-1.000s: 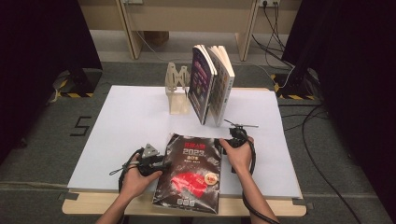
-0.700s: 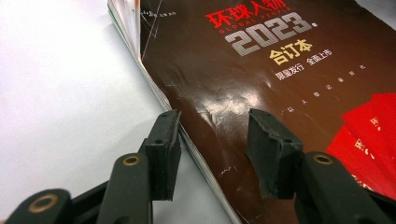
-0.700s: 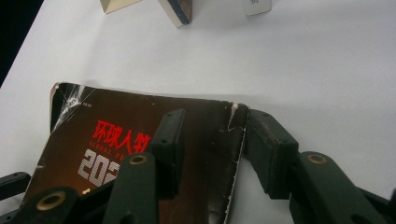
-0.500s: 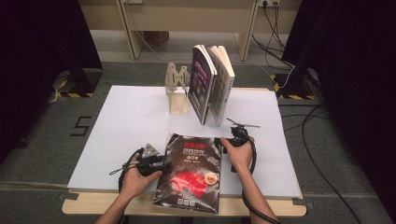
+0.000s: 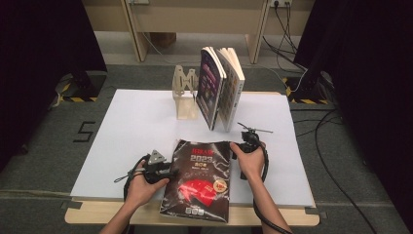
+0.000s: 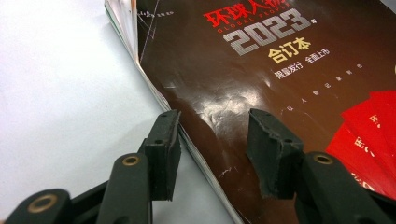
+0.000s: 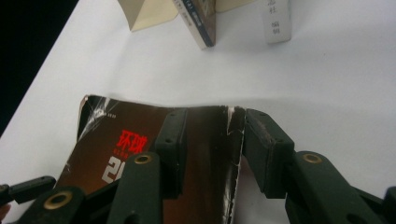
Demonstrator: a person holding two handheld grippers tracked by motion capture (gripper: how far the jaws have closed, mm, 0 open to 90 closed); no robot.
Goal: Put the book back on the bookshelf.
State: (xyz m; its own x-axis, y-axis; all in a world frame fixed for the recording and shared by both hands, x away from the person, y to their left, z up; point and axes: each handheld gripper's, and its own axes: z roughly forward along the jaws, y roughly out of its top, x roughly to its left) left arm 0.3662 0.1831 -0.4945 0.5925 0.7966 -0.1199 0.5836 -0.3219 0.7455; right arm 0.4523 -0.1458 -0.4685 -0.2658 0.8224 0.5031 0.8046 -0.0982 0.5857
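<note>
Two hand-held grippers flank a thick dark-brown magazine with red and white lettering and a glossy cover, which lies flat on the white-covered table at its near edge, between the person's hands. The left gripper sits at the magazine's left edge; in the left gripper view its jaws stand apart astride that edge, one pad on the white surface, the other over the cover, neither pressing on it. The right gripper is at the magazine's top right corner; in the right gripper view its jaws straddle the corner and have just been closing, with the magazine's edge between them, yet a gap shows at the pads and nothing is clamped. Well behind the magazine, two upright books lean beside a pale wooden book stand near the table's far edge.
</note>
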